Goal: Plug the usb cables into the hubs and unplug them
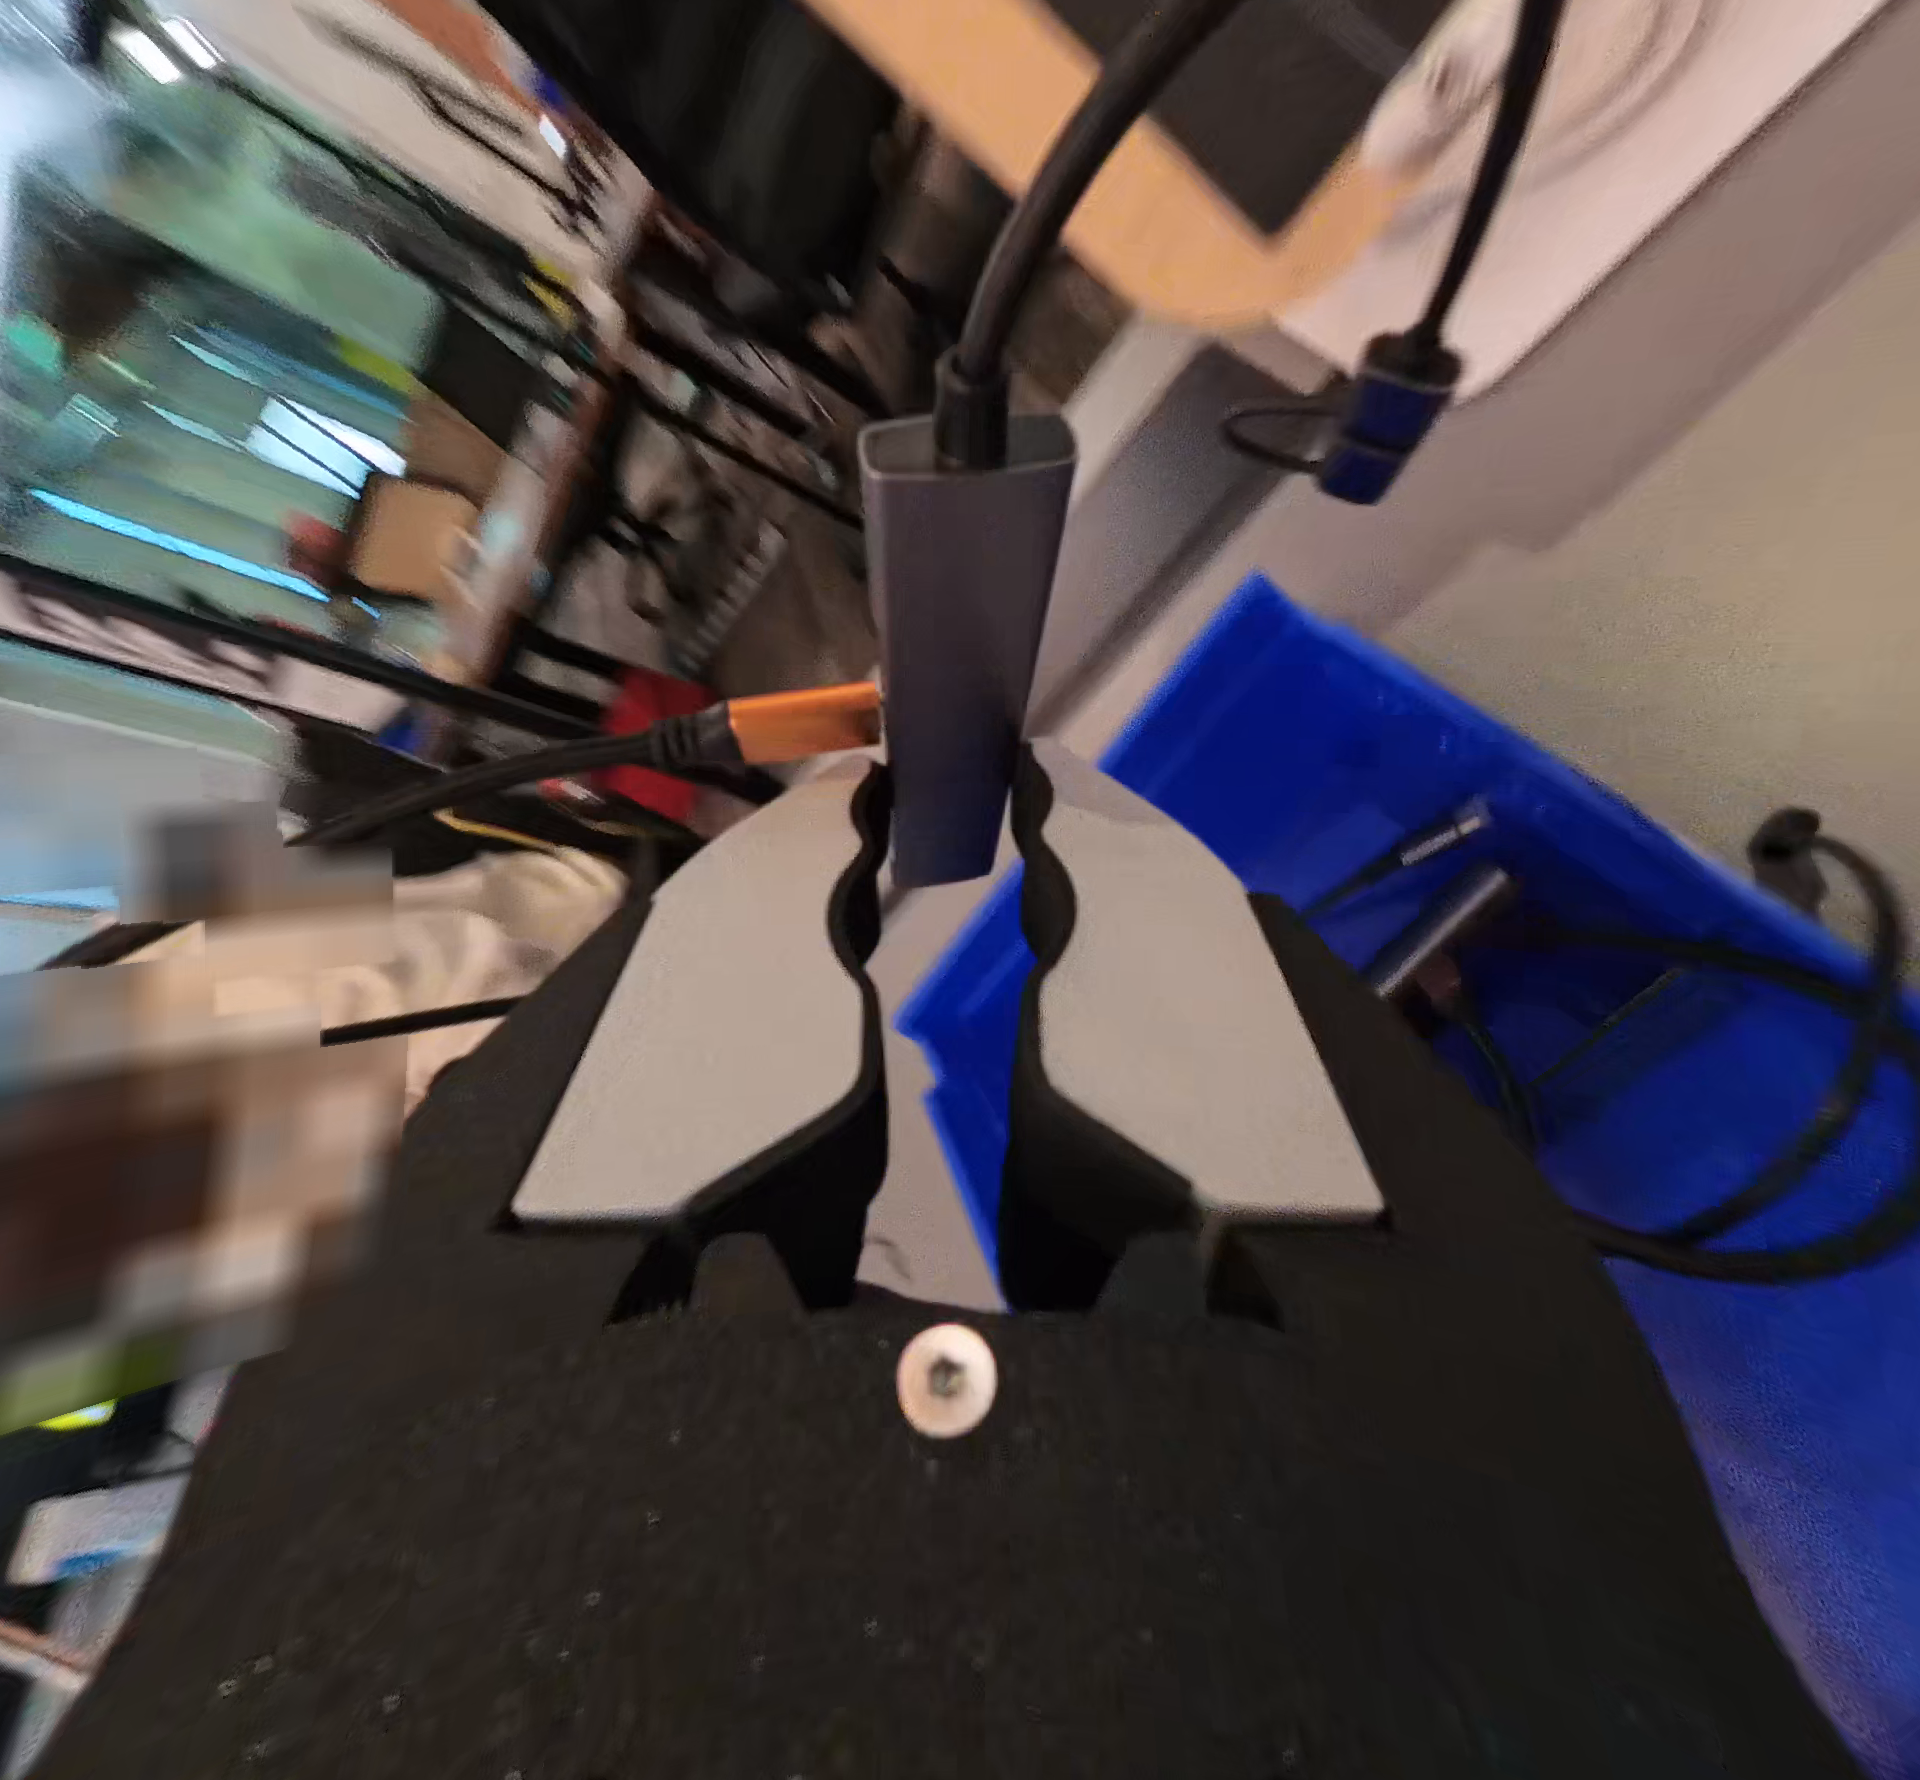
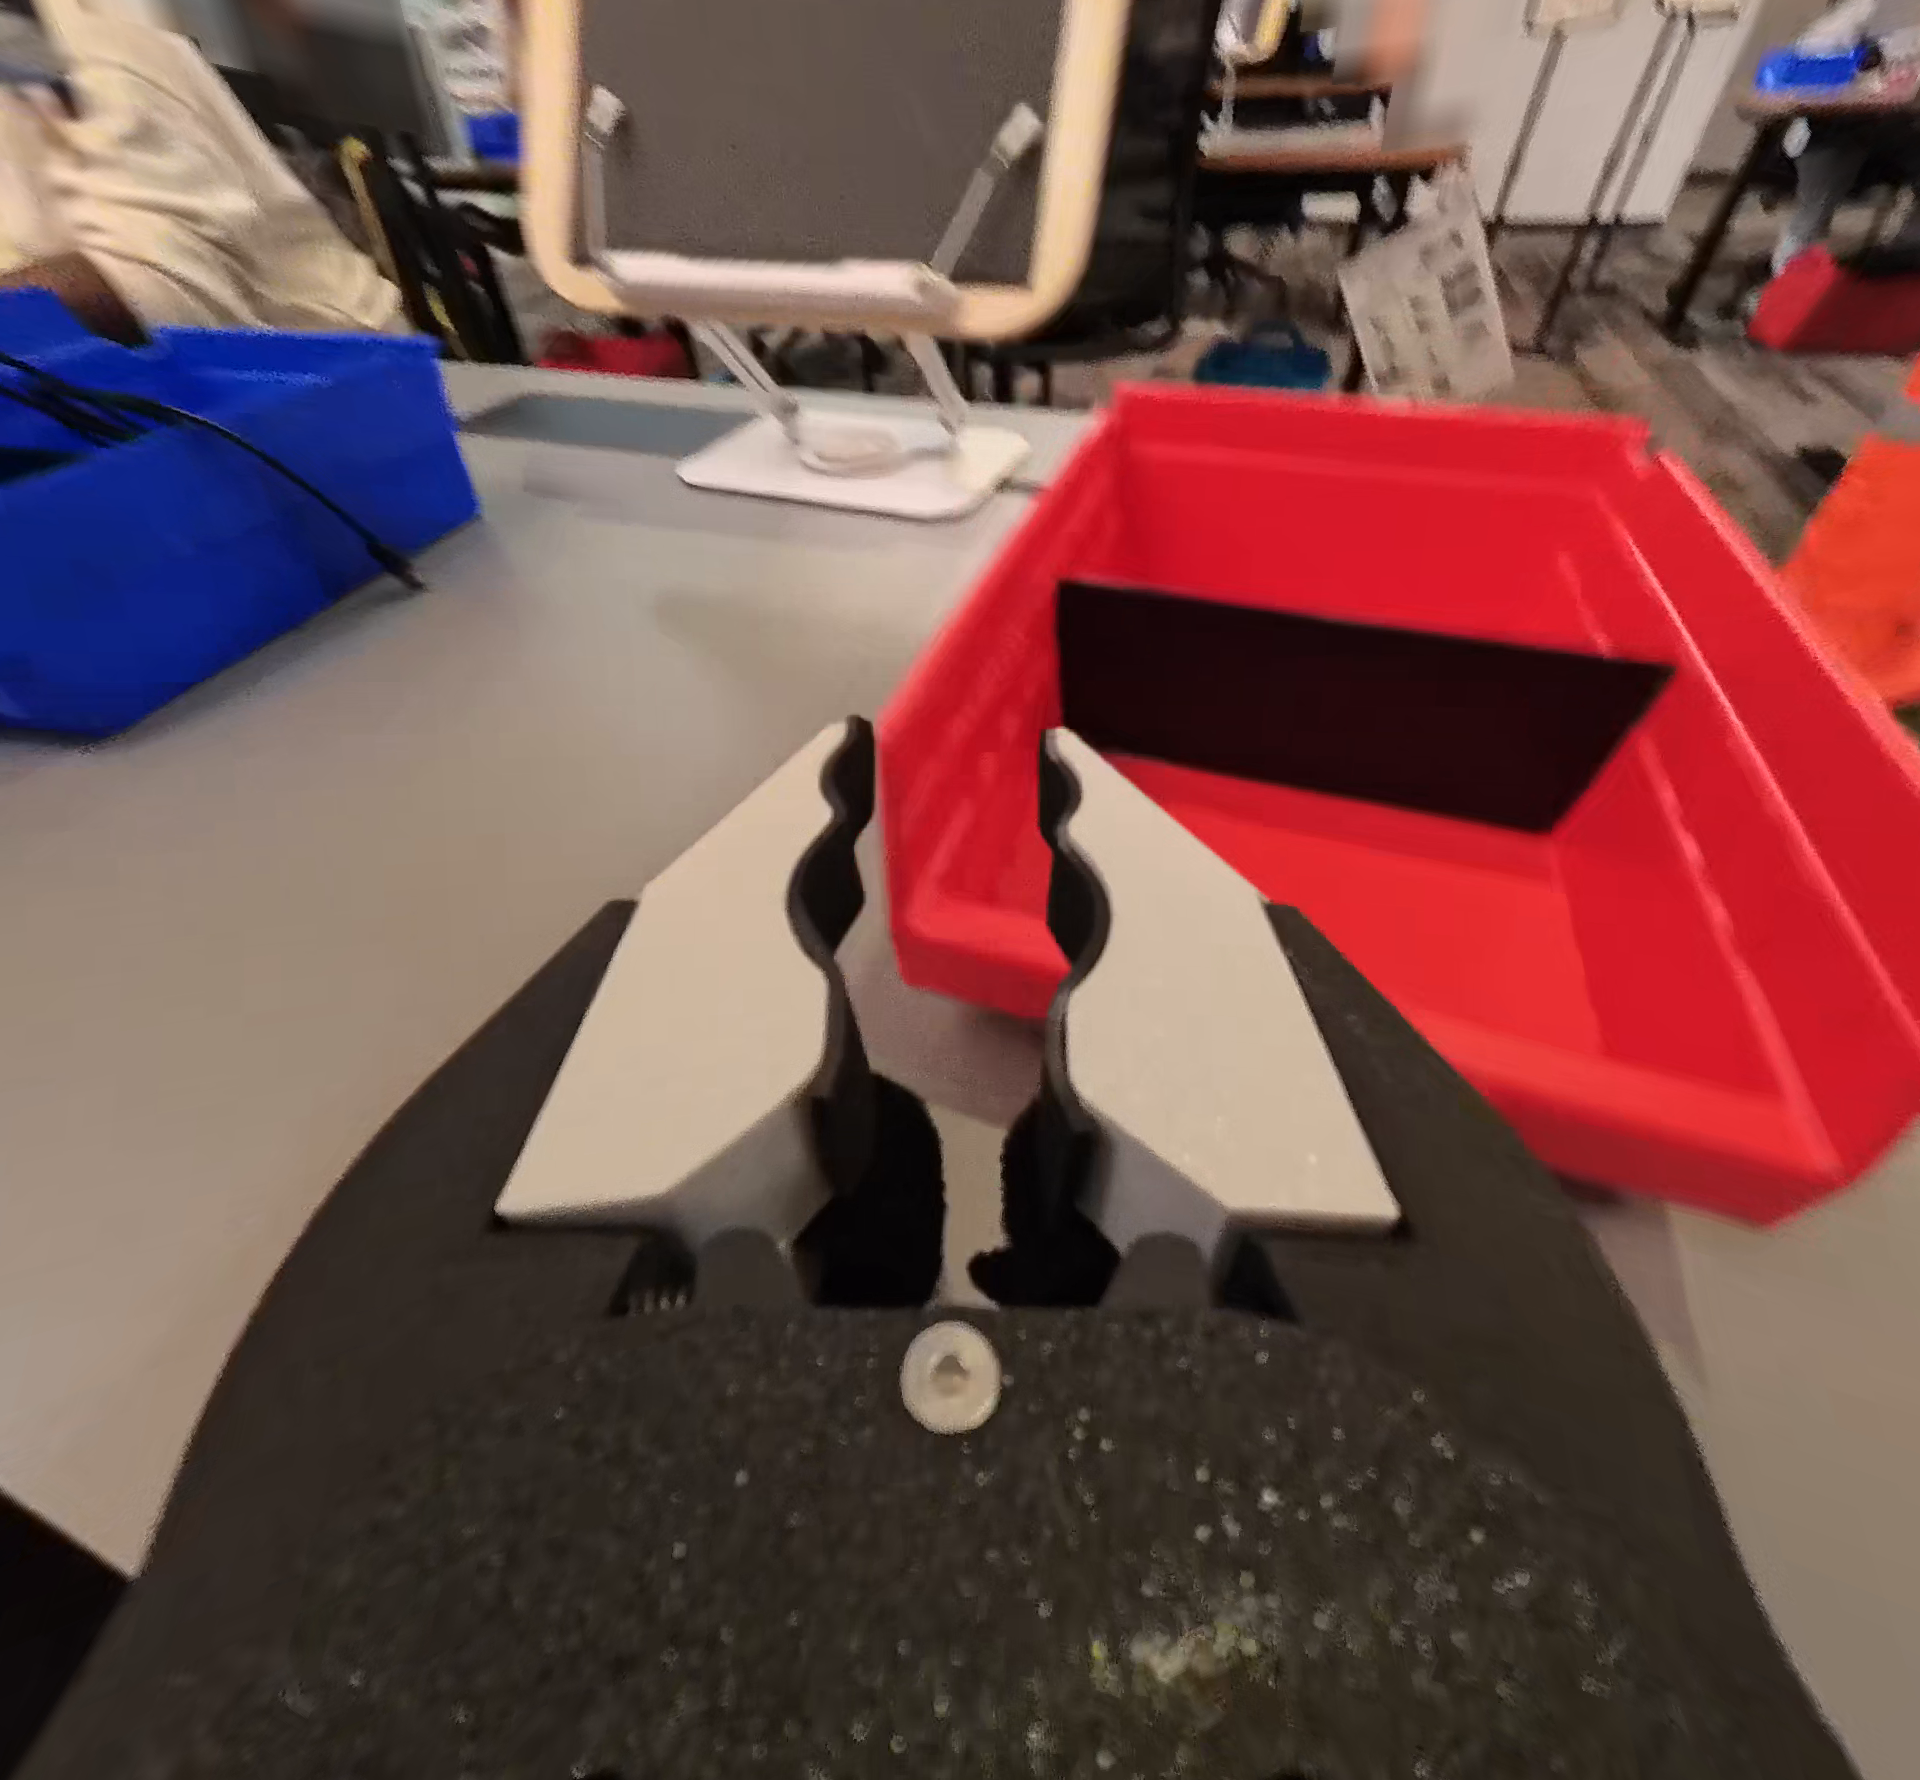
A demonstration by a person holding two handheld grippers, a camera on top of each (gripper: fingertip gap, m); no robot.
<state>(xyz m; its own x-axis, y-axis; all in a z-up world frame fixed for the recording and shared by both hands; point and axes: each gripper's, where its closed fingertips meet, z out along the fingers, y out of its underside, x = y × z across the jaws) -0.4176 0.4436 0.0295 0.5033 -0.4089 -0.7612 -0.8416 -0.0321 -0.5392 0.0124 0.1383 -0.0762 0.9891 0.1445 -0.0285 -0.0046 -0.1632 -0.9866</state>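
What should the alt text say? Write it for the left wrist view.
The left gripper clamps its jaws on a grey USB hub held upright, an orange-tipped cable plugged into its side. A blue bin with cables sits on the right.

we see a grey table (image 2: 540, 691) bearing a blue bin (image 2: 208, 525), a red bin (image 2: 1455, 899) and a white stand (image 2: 862, 457).

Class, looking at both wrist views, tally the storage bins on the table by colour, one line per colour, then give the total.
Blue bin: 1 (the same bin shows in the left wrist view)
Red bin: 1
Total: 2
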